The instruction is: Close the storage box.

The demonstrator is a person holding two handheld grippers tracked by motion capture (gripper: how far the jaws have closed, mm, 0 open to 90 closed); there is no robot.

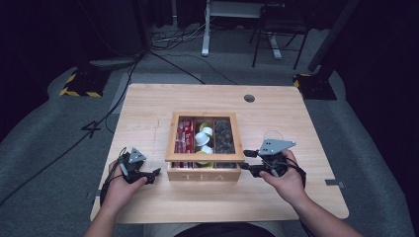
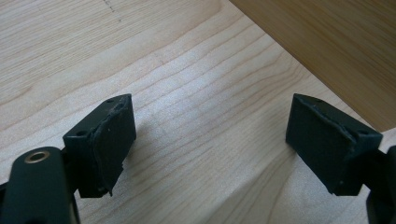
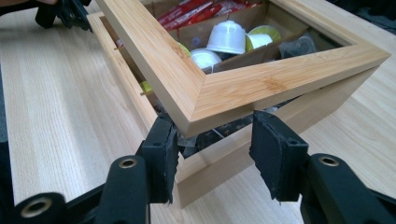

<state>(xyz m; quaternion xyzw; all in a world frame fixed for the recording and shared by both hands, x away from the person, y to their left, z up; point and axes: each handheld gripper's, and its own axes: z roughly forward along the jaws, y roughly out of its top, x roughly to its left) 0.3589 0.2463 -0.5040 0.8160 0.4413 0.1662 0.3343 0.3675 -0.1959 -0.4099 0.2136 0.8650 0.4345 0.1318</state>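
At 3 o'clock of the tea box (image 1: 203, 174), the right gripper (image 3: 215, 149) straddles its raised lid (image 3: 224, 88) corner, jaws spread; at 9 o'clock the left gripper (image 2: 210, 140) gapes over bare tabletop (image 2: 187, 93).

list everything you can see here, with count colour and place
table: one, light wood, centre of the high view
tea box: one, light wood, mid-table, marked TEA on the front
lid: one, wood frame with a window, raised a little above the box
red packets: several, left section
white pods: a few, with yellow-green ones, middle section
dark packets: several, right section
hole: one, dark, far right of the tabletop
left tool: black, open, left of the box
right tool: black, open, at the lid's front right corner
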